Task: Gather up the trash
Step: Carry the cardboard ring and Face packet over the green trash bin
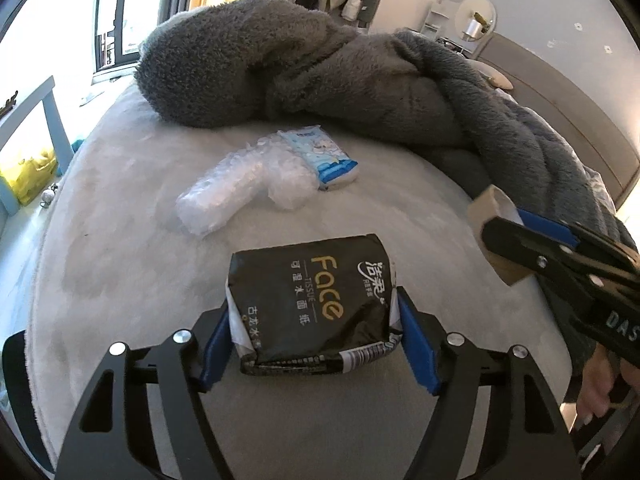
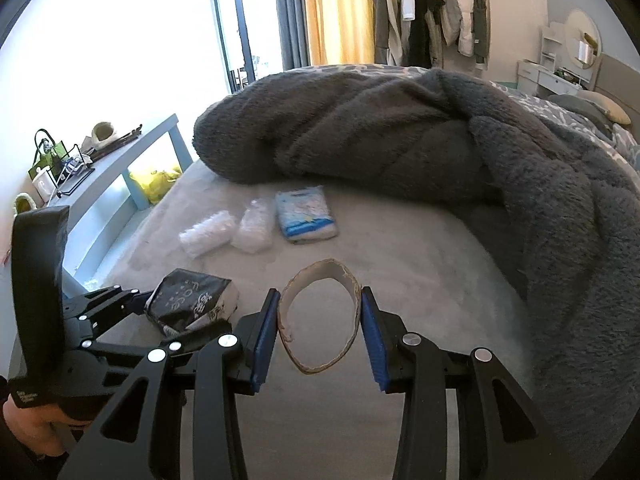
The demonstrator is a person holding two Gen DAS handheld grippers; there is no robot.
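My left gripper (image 1: 316,328) is shut on a black "Face" tissue pack (image 1: 312,300) and holds it over the pale grey bed (image 1: 120,248). It shows in the right wrist view too, at lower left (image 2: 192,304). My right gripper (image 2: 320,320) is shut on a squashed cardboard tube (image 2: 354,280), seen end-on. The tube also shows at the right of the left wrist view (image 1: 486,204). On the bed beyond lie crumpled clear plastic wrap (image 1: 240,184) (image 2: 228,232) and a blue-and-white tissue pack (image 1: 324,156) (image 2: 306,214).
A dark grey fluffy blanket (image 1: 320,68) (image 2: 400,128) is heaped across the far and right side of the bed. A light blue shelf (image 2: 120,184) with a yellow bag stands left of the bed. Window and hanging clothes are behind.
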